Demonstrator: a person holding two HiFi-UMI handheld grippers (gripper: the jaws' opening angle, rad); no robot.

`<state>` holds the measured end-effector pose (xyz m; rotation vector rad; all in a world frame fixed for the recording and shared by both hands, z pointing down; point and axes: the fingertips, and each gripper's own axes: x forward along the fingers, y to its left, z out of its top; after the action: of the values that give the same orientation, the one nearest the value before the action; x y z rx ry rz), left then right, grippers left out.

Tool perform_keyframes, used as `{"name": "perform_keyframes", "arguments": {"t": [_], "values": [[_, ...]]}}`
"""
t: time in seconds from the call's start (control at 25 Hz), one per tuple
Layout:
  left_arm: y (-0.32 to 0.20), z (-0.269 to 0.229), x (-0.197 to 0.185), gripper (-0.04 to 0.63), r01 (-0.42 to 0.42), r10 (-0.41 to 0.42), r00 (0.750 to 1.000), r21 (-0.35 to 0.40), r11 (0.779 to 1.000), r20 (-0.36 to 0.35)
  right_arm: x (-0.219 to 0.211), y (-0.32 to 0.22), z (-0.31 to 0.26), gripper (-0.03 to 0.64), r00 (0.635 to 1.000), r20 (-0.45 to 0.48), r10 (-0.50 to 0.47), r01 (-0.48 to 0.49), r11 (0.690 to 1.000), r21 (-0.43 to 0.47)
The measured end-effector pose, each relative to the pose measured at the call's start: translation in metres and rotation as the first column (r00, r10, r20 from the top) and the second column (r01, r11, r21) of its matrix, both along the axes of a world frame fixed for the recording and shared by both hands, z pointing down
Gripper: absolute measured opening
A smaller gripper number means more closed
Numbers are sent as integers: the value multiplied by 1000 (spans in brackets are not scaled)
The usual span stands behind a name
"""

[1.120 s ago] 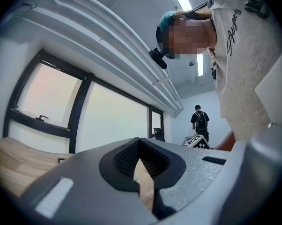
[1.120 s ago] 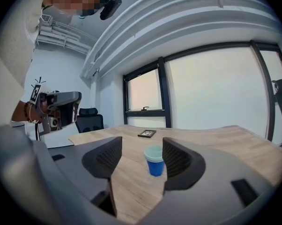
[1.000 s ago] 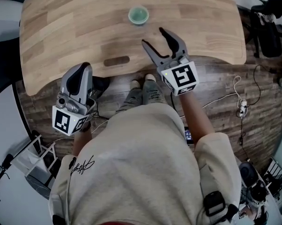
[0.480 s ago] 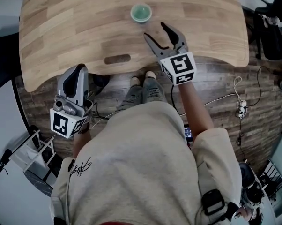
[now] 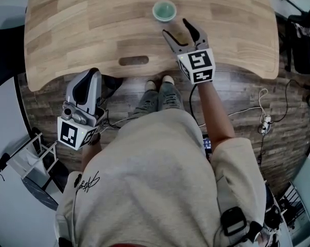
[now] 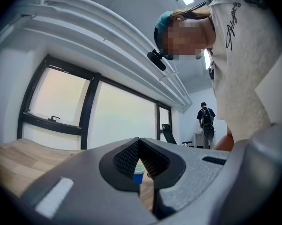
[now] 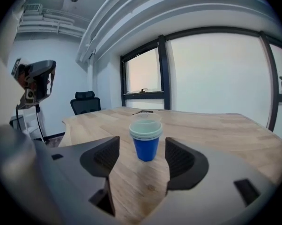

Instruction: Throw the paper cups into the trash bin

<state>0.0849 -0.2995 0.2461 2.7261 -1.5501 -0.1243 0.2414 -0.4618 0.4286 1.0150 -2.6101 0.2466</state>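
The grey plastic left gripper (image 5: pixel 91 78) is hanging low, off the near-left edge of the pale wood-grain table (image 5: pixel 83 30), its ribbed jaws pressing together on nothing. The blue tapered paper cup (image 5: pixel 164 11), with its pale green rolled rim and perhaps a nested stack, is standing upright toward the table's far edge, near the middle. The right gripper (image 5: pixel 176 29), over the near edge, is pointing straight at the cup, which is sitting just beyond the tips. Its jaws are opening wide, with nothing between the textured pads (image 7: pixel 106 157). This hand is clearly the nearer one.
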Motion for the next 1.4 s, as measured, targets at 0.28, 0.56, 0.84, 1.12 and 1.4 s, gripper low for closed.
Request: {"name": "perform_keyframes", "arguments": {"t": [0.28,0.56,0.84,1.12,1.4], "values": [[6,2,0,3,21,-21,1000,-9,1000,2,-9,-9,21,287,999,-35,-5,3,998,-58],[9,1,7,3,19,-19,1000,-23,1000,-3,-18,-19,33,291,997,-73,-1,-6,996,-91],[15,-2,0,3,60,-59,998,-6,998,16,-23,-27,45,295,995,-98,7,-17,994,-105],[21,-3,-10,3,107,-107,994,-7,994,26,-30,-37,48,295,996,-85,14,-24,994,-111],[22,1,-23,3,148,-147,989,-23,989,32,-32,-43,54,295,996,-84,22,-33,991,-128]]}}
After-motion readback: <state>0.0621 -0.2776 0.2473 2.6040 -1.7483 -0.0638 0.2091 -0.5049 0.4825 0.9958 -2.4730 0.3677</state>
